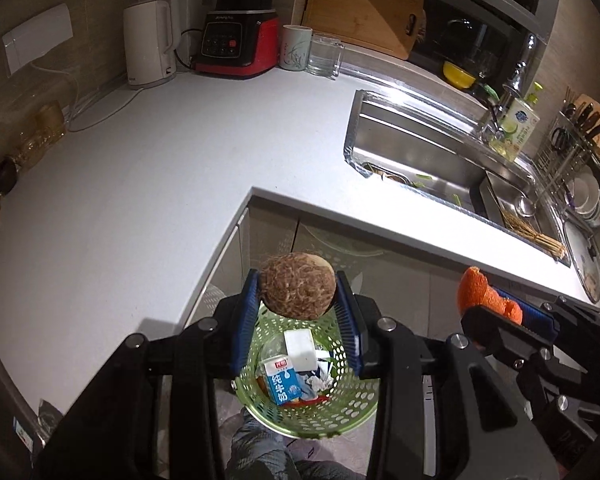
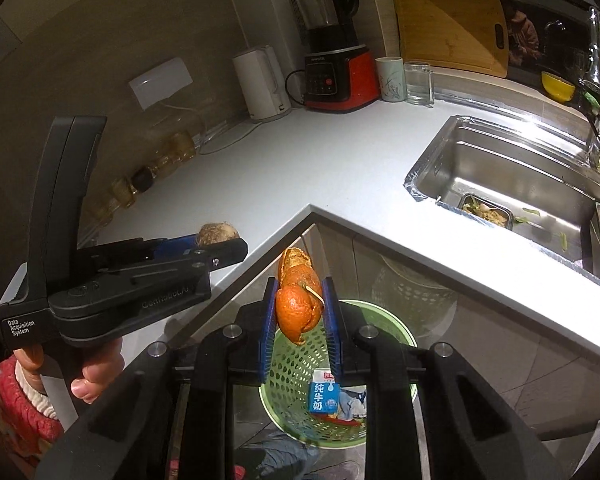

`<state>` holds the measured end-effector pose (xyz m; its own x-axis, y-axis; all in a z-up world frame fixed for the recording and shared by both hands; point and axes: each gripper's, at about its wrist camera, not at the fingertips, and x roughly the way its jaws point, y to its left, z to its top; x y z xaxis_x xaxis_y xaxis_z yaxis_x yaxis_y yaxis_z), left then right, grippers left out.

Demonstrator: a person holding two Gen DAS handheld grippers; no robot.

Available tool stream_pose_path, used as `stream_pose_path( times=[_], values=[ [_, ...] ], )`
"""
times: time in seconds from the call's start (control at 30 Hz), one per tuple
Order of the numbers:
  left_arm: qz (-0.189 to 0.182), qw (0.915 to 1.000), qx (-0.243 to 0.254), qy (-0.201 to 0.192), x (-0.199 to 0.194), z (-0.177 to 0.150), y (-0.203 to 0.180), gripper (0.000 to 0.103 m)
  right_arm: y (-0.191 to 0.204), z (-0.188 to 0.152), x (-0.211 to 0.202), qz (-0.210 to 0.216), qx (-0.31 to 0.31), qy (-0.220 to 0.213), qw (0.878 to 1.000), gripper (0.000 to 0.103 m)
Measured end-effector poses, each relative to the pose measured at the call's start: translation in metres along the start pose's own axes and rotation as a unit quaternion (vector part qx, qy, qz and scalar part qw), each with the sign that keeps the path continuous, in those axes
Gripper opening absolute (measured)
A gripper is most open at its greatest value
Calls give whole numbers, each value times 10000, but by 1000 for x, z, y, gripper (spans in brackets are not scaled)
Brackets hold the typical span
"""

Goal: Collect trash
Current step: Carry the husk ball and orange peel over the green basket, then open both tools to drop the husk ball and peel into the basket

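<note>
My left gripper is shut on a brown hairy taro-like root, held above a green perforated trash basket on the floor. The basket holds a blue milk carton, a white box and scraps. My right gripper is shut on an orange peel with a toothpick in it, above the same basket. The peel also shows in the left wrist view, and the left gripper with the root shows in the right wrist view.
A white L-shaped counter carries a kettle, a red blender, a mug and a glass at the back. A steel sink with food scraps lies to the right. Grey cabinet doors stand behind the basket.
</note>
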<state>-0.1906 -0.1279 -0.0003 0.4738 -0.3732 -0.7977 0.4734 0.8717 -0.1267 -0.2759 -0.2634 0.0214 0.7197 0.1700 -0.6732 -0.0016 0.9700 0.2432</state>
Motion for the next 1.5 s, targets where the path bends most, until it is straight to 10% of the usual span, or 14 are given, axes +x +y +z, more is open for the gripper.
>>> stream_pose_path(
  times=[0.37, 0.6, 1.17, 1.3, 1.5],
  values=[
    [-171, 9941, 140, 1065, 82, -58, -7, 38, -12, -31, -6, -290, 155, 199, 9993, 23],
    [-115, 9884, 134, 1506, 119, -73, -10, 68, -17, -41, 0, -403, 225, 392, 9982, 23],
    [360, 9949, -178, 924, 56, -44, 26, 90, -28, -57, 82, -354, 60, 1080, 9935, 24],
    [575, 9934, -175, 979, 58, -47, 36, 90, -30, -84, 137, -383, 82, 1708, 9845, 75],
    [789, 9895, -187, 1197, 69, -49, 46, 91, -36, -96, 160, -434, 296, 2149, 9752, 85]
  ],
)
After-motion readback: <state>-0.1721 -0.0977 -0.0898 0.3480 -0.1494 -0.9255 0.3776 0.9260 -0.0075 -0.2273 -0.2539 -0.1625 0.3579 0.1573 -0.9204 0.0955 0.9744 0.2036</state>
